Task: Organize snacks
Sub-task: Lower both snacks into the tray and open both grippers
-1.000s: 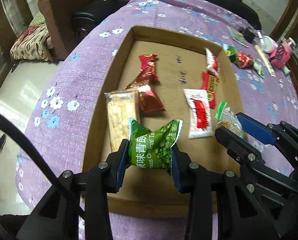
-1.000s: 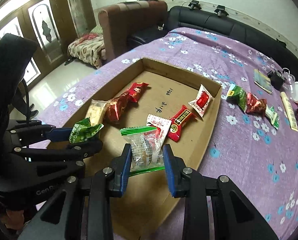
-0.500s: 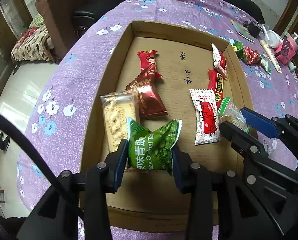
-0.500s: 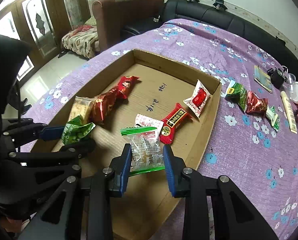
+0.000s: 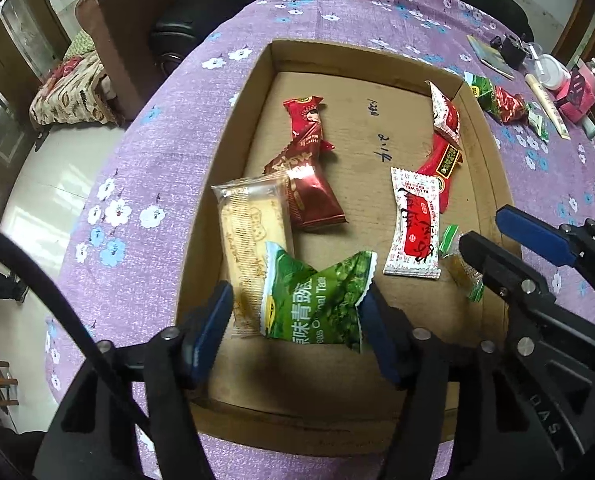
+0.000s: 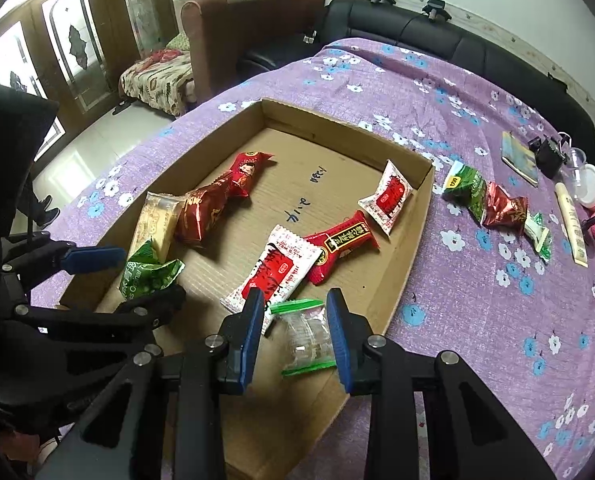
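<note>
Jaws of the left gripper (image 5: pixel 293 320) have just been opening around the green pea packet (image 5: pixel 317 300) in the cardboard box (image 5: pixel 493 184), so it may topple onto the biscuit pack (image 5: pixel 253 240), while the right gripper (image 6: pixel 297 334) pinches a clear candy bag (image 6: pixel 307 332).

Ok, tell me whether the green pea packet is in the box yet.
In: green pea packet lies on cardboard box floor, left gripper jaws just opened, spread off it.

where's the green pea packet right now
In the left wrist view the green pea packet lies in the cardboard box, near corner, overlapping the biscuit packet.
</note>
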The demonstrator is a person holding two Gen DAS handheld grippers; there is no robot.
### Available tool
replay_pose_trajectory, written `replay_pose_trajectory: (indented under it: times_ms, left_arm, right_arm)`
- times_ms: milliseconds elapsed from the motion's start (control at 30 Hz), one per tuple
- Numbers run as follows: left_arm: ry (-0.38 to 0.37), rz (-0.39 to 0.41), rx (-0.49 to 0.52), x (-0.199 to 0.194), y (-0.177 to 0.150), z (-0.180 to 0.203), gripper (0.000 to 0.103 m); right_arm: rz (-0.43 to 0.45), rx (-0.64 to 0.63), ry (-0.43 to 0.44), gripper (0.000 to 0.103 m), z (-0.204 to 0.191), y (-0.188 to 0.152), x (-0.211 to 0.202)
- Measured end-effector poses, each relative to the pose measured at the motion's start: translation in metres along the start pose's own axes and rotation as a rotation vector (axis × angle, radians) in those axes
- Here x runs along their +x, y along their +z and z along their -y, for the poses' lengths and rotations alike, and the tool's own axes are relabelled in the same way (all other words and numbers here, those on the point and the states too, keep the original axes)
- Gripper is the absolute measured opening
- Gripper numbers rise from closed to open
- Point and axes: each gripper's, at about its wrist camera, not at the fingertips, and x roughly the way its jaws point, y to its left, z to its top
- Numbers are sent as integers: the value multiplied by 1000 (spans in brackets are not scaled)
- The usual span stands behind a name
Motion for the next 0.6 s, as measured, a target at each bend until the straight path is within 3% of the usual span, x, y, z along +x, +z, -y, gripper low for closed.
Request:
replay_pose_trajectory:
  times_ms: [300,433,600]
  left_arm:
    - [14,-8,9,-4,0,4,78]
    - [27,-2,7,-10,-1,6,79]
    - [57,16,7,-17,-4,12,83]
  right_arm:
    - [-2,-5,-18,33,6,-1,-8]
    - [2,-2,-23,41,12,-4,-16]
    - [7,21,-12,42,23,-12,-26]
